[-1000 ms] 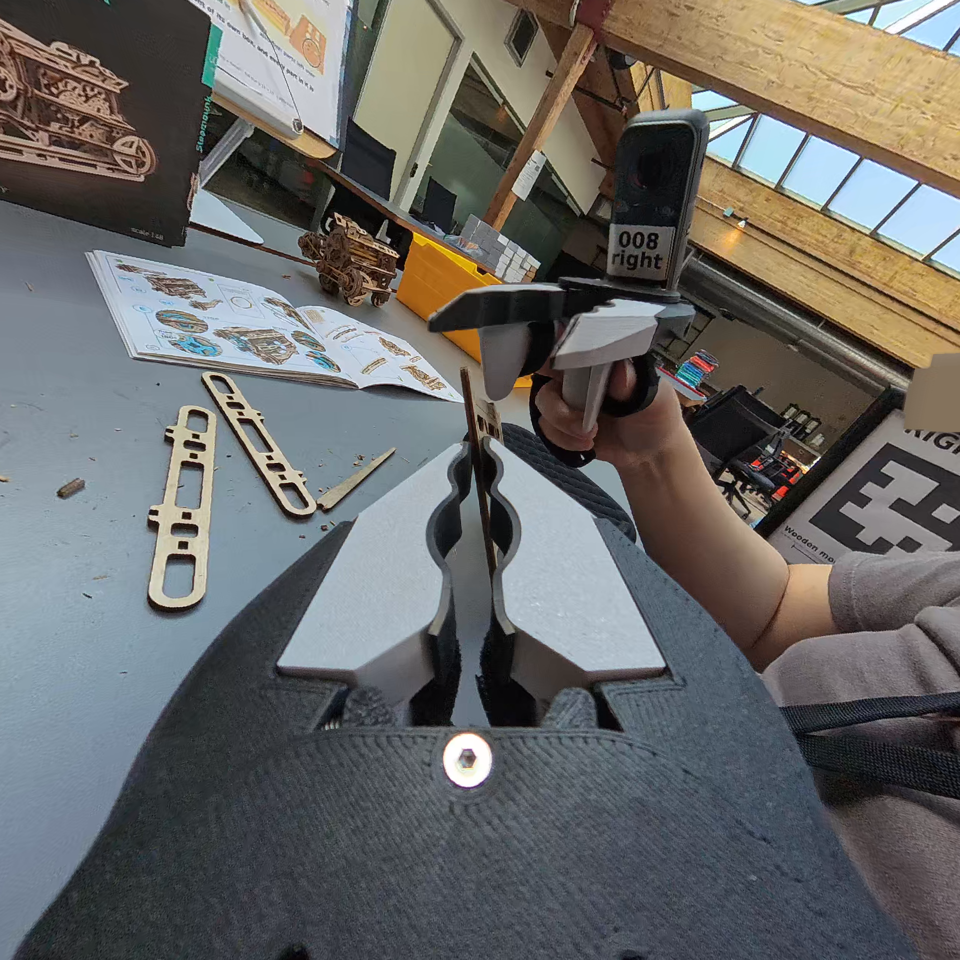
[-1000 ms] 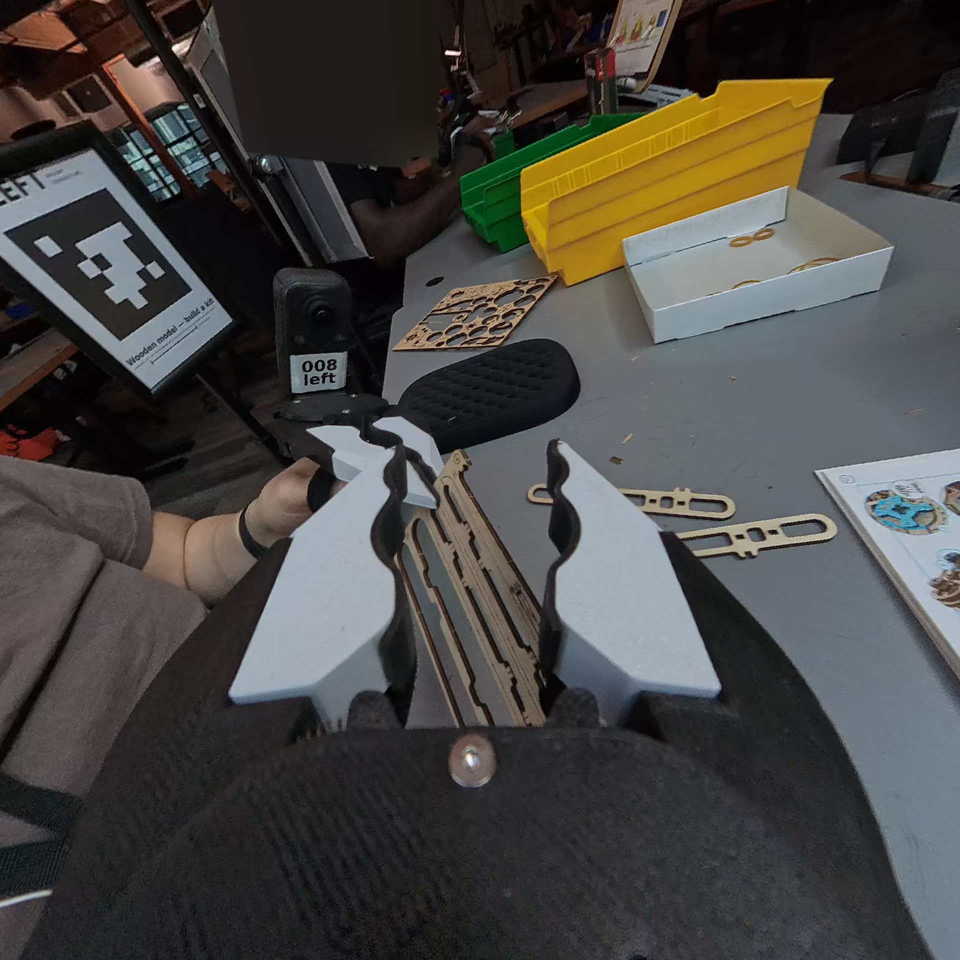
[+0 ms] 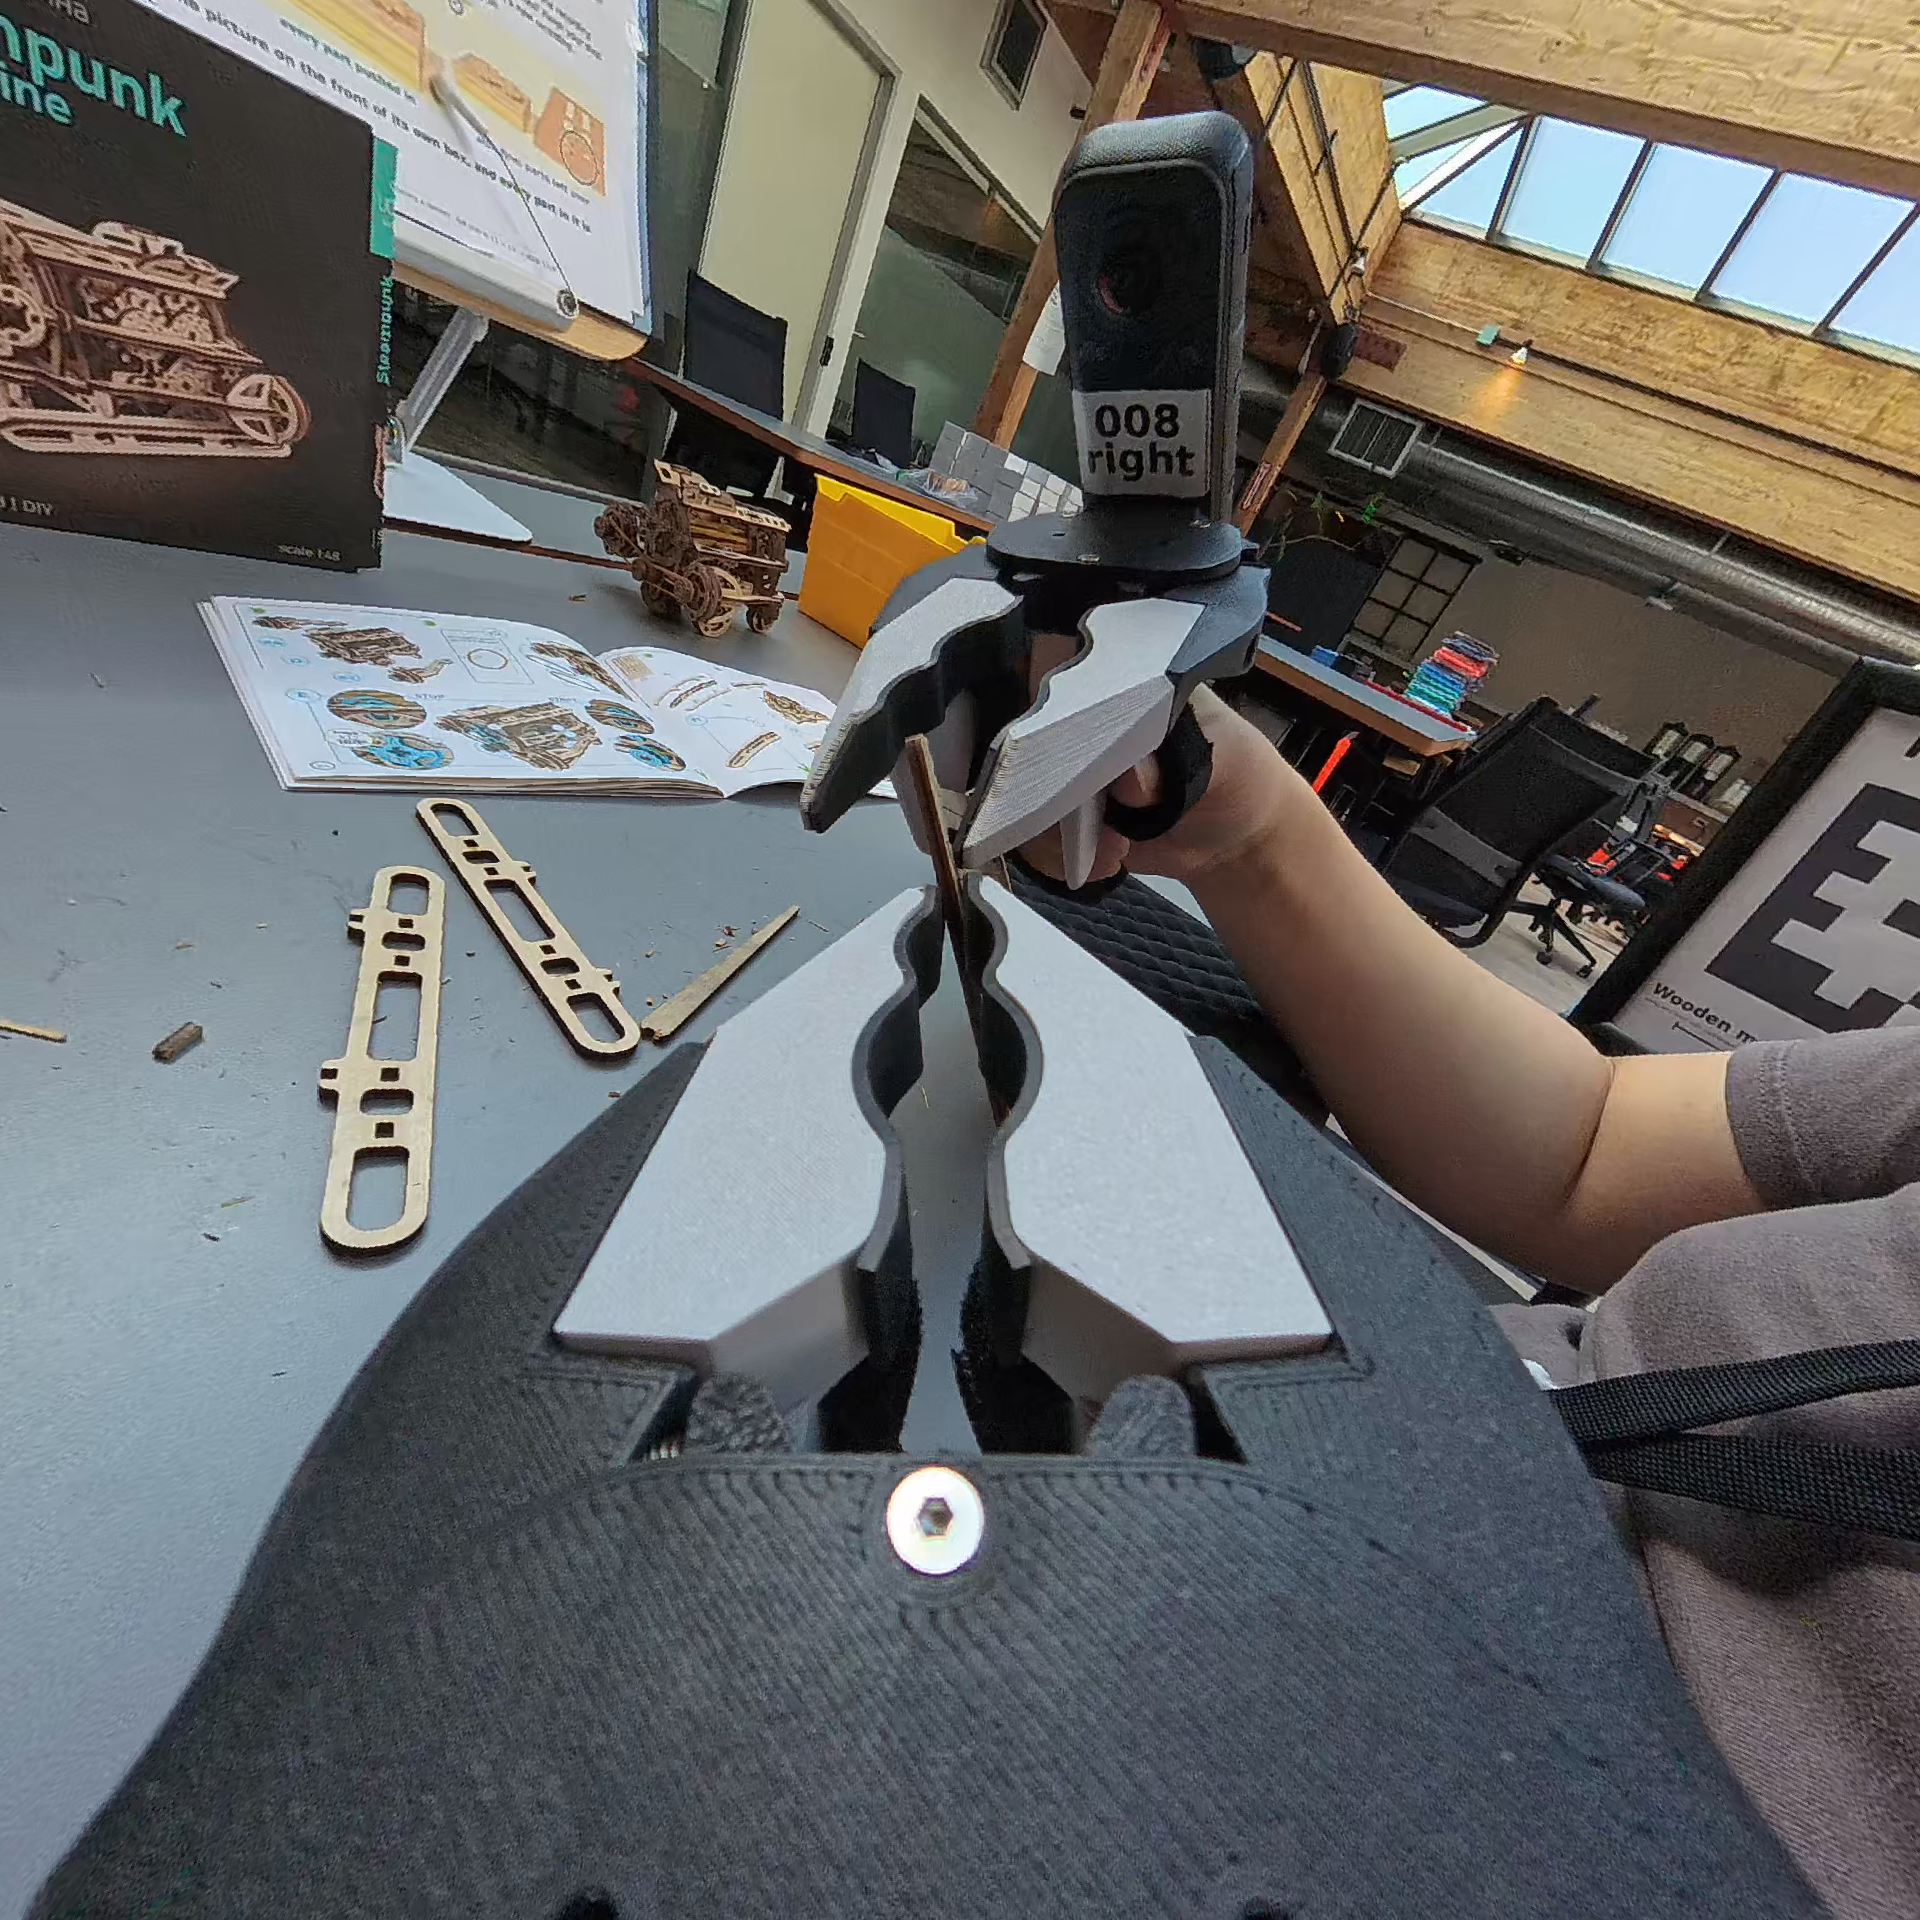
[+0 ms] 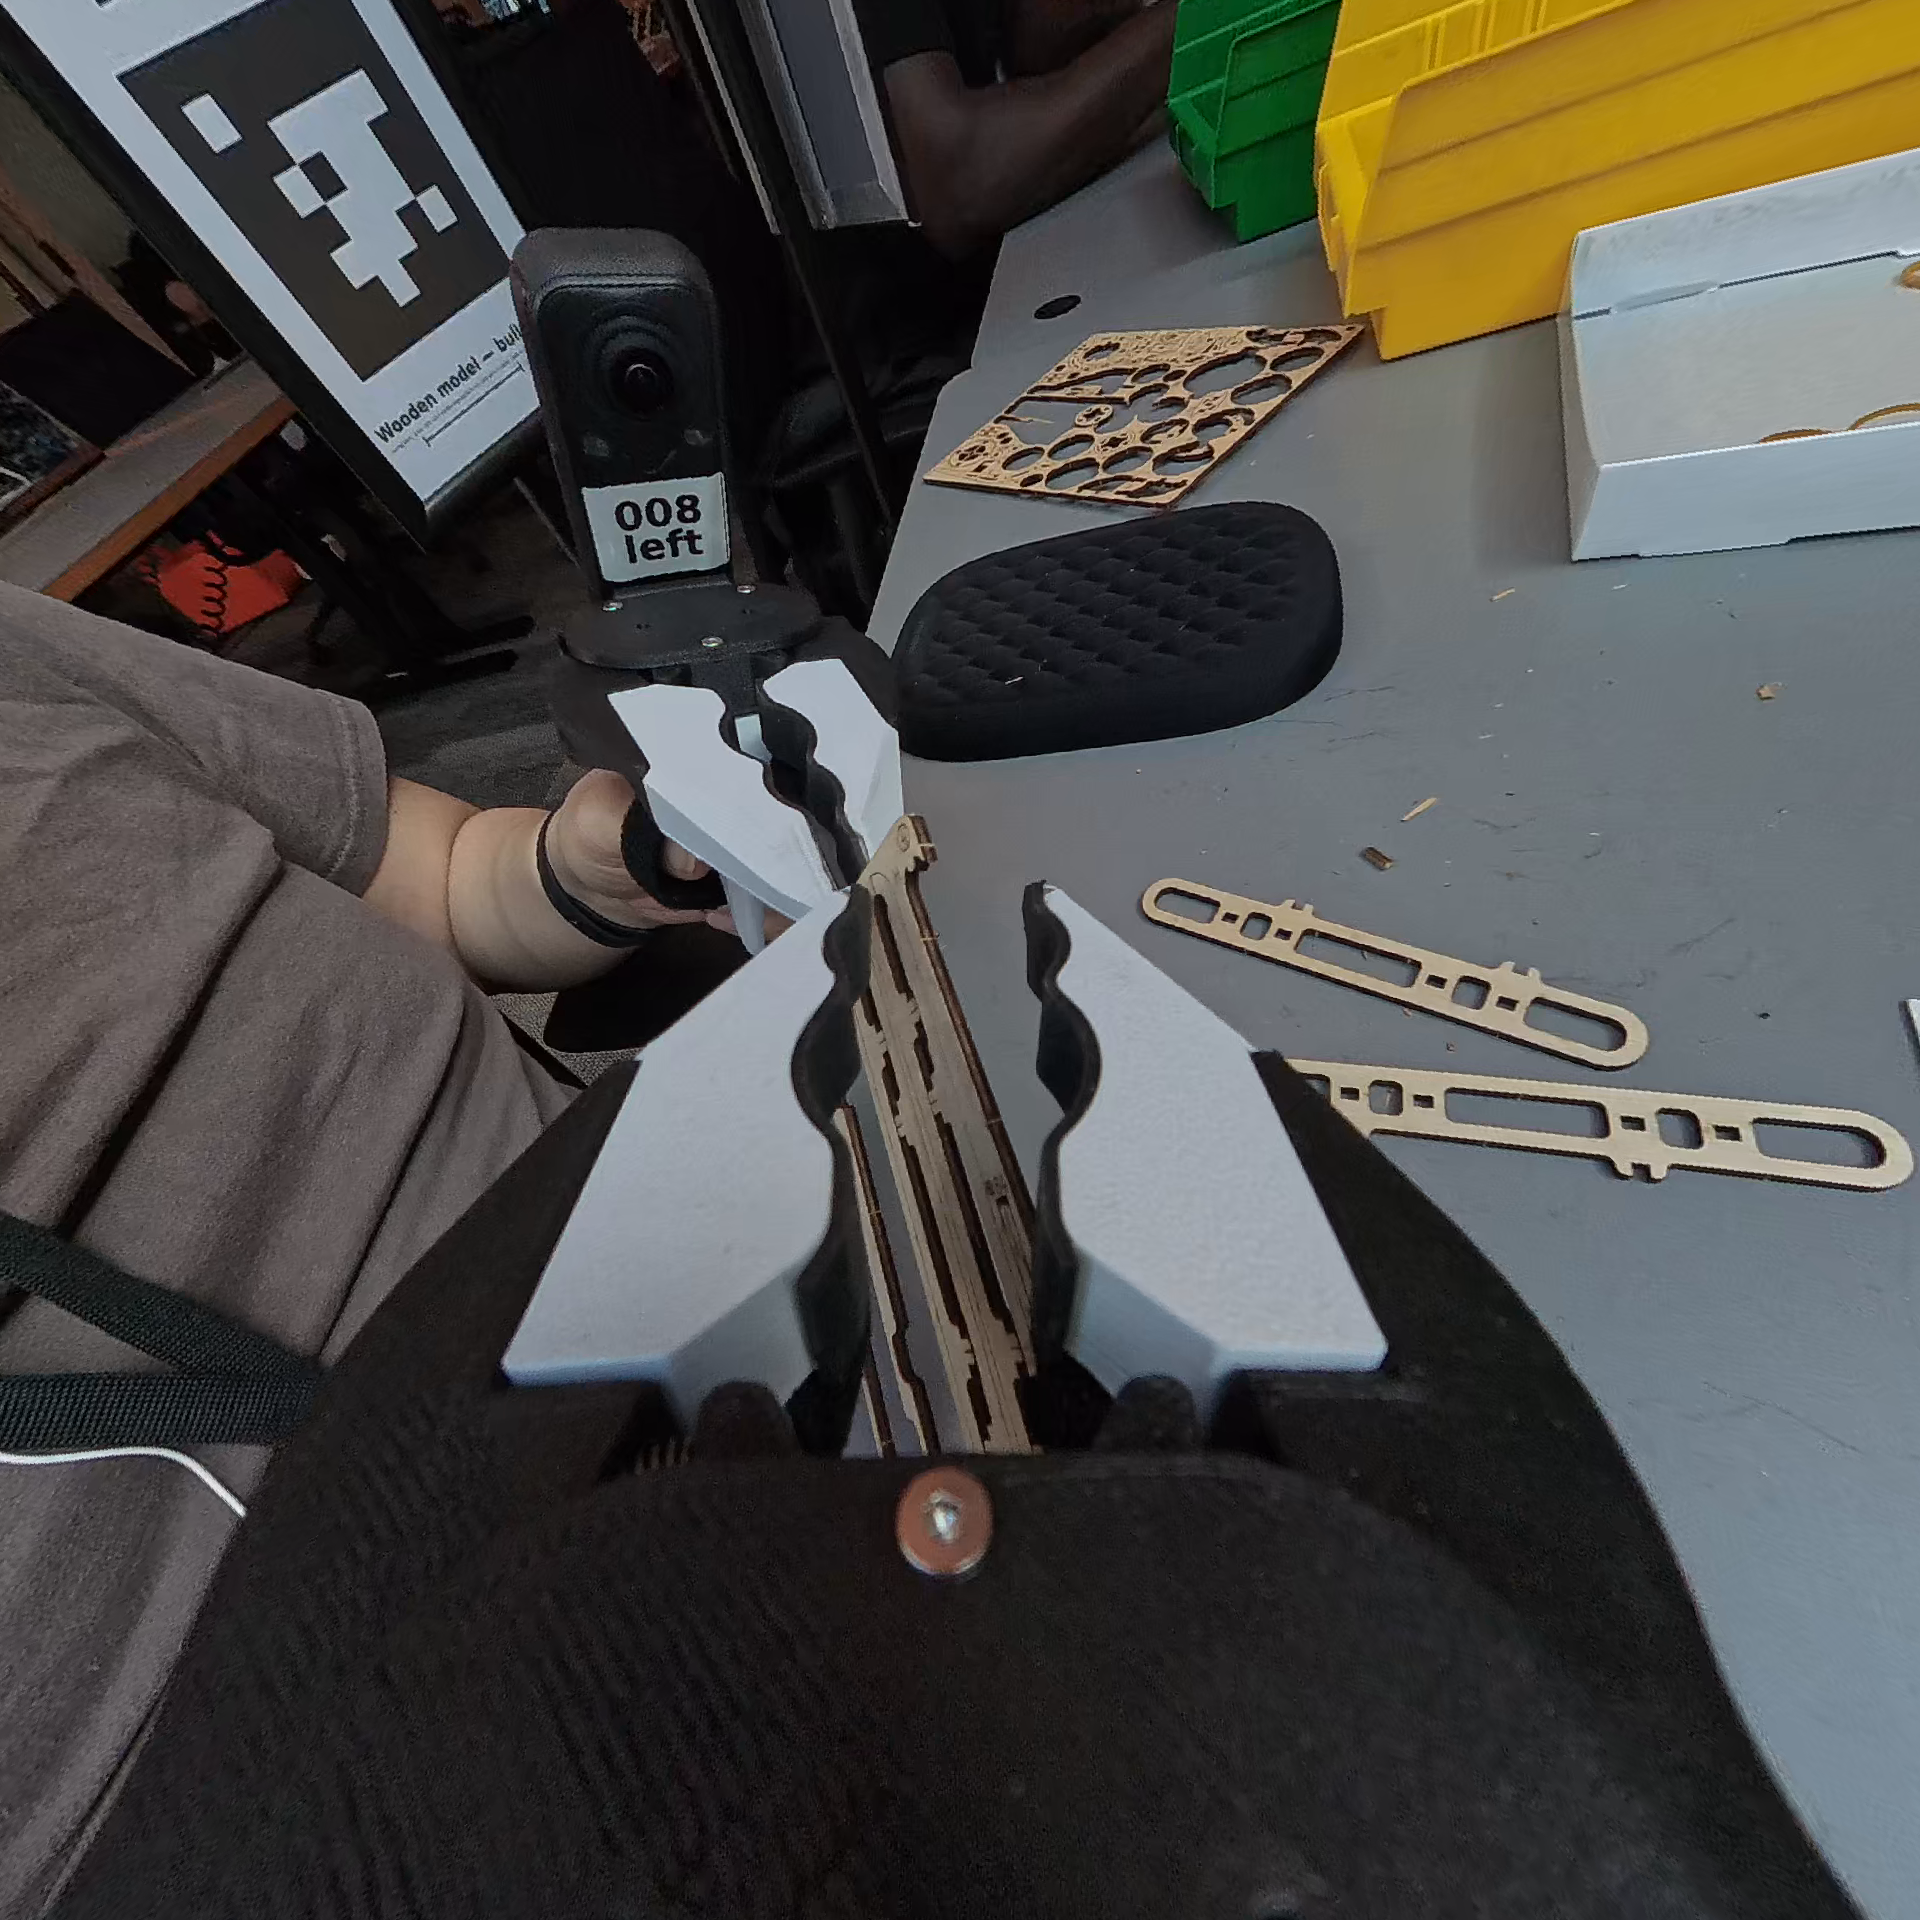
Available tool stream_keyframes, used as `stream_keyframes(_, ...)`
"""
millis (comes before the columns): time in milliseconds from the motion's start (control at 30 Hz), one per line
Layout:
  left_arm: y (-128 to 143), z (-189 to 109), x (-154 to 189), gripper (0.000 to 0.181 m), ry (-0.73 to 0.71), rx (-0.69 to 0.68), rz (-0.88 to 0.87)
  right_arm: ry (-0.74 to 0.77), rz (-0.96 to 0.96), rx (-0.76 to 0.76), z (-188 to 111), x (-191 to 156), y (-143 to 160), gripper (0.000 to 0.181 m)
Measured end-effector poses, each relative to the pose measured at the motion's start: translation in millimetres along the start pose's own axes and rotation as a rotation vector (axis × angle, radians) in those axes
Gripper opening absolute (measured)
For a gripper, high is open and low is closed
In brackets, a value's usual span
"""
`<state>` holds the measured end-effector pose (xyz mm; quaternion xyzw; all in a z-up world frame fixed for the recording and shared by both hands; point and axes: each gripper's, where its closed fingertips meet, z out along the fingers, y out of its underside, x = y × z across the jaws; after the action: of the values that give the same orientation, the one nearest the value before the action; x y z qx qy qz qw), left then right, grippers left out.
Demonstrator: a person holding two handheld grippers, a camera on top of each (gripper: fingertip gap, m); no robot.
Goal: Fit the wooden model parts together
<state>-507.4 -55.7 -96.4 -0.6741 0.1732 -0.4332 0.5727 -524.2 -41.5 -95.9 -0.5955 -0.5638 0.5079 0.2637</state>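
A thin slotted wooden panel (image 4: pixel 935 1091) is held between both grippers above the table edge. My left gripper (image 3: pixel 956 899) is shut on it; in the left wrist view the panel (image 3: pixel 951 883) shows edge-on and sticks up past the fingertips. My right gripper (image 4: pixel 945 899) is open, with the panel lying lengthwise between its jaws, nearer its left finger (image 4: pixel 831 997). In the left wrist view the right gripper (image 3: pixel 902 842) straddles the panel's top end. In the right wrist view the left gripper (image 4: pixel 852 868) pinches the panel's far end. Two loose slotted strips (image 4: pixel 1392 971) (image 4: pixel 1600 1127) lie on the table.
The grey table (image 3: pixel 156 831) holds an open instruction booklet (image 3: pixel 499 696), a wooden sliver (image 3: pixel 717 977), a finished wooden model (image 3: pixel 691 545) and the kit box (image 3: pixel 177 312). A black cushion pad (image 4: pixel 1122 623), a punched-out wooden sheet (image 4: pixel 1143 416), a white box (image 4: pixel 1745 416) and yellow bins (image 4: pixel 1558 177) also stand there. Only a small space, under 4 cm, lies between the two pairs of fingers.
The right gripper has come down and closer to the left gripper, and its open fingers now straddle the panel's top end. The left gripper still holds the panel.
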Motion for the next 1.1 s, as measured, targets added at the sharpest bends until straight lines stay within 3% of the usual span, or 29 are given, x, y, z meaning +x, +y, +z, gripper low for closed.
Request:
stream_keyframes(233, 0, 0, -1, 0.001, -0.013, -0.009, 0.031, -0.02, 0.077, 0.036, 1, 2, 2, 0.026)
stream_keyframes(1100, 3, -1, -7, 0.0, -0.011, -0.018, -0.031, 0.013, 0.047, -0.024, -3, 6, 13, 0.022)
